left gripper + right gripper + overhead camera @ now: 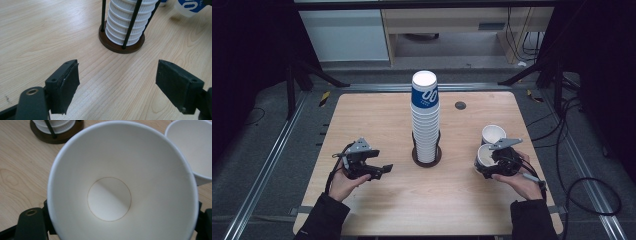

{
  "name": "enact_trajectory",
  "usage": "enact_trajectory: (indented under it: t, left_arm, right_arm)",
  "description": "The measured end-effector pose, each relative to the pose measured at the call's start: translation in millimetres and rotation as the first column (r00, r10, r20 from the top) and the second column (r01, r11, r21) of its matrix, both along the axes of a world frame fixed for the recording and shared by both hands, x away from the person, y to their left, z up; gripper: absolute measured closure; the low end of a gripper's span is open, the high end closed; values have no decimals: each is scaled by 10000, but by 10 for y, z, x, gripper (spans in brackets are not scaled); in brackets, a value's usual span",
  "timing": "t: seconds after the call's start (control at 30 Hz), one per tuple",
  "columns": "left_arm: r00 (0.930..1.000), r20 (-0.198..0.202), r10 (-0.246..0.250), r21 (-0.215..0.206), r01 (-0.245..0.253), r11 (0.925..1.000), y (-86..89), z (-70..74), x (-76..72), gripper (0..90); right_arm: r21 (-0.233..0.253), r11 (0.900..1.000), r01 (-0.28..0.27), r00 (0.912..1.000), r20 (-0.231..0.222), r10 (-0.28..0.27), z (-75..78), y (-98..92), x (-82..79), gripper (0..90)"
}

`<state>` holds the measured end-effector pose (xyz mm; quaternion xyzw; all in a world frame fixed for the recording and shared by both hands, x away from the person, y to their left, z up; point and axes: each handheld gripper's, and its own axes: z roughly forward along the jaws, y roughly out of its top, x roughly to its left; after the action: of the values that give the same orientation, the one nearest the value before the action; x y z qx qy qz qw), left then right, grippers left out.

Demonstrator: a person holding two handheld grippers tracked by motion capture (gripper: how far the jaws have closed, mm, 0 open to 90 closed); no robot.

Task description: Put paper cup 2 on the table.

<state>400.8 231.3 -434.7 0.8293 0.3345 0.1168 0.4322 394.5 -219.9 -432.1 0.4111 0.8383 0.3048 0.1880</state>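
One cup (486,156) sits clamped in the right tool (492,162), beside another cup (493,134); left tool (384,169) spread apart.

Open left claw (117,82) over bare table (37,37), facing the cup stack (130,22) in its holder (121,46)

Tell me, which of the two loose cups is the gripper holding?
The nearer cup, closer to the person. The right gripper grips it, its mouth facing that gripper's camera. The other cup stands free on the table just behind it.
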Motion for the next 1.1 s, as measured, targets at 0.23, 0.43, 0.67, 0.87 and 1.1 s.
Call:
enact_trajectory:
  t: [0.23,0.43,0.67,0.87,1.1]
  left_arm:
    - [10000,-11,11,48,-11,10000,1,-7,6,183]
    - [10000,-60,-19,91,20,10000,-10,-23,11,183]
    - [10000,-78,-12,139,13,9999,-8,-29,15,184]
    - [9999,-112,-36,156,38,9999,-11,-38,18,183]
    - [9999,-136,-53,168,55,9998,-11,-43,19,183]
  right_arm:
    - [-256,9992,317,9990,-306,-325,-59,-19,71,193]
    - [-369,9983,441,9976,-526,-460,-117,-15,117,191]
    - [-525,9954,807,9936,-743,-845,-172,-53,175,188]
    - [-631,9947,810,9924,-875,-864,-216,-36,207,183]
    - [-675,9954,685,9949,-695,-732,-238,-27,209,144]
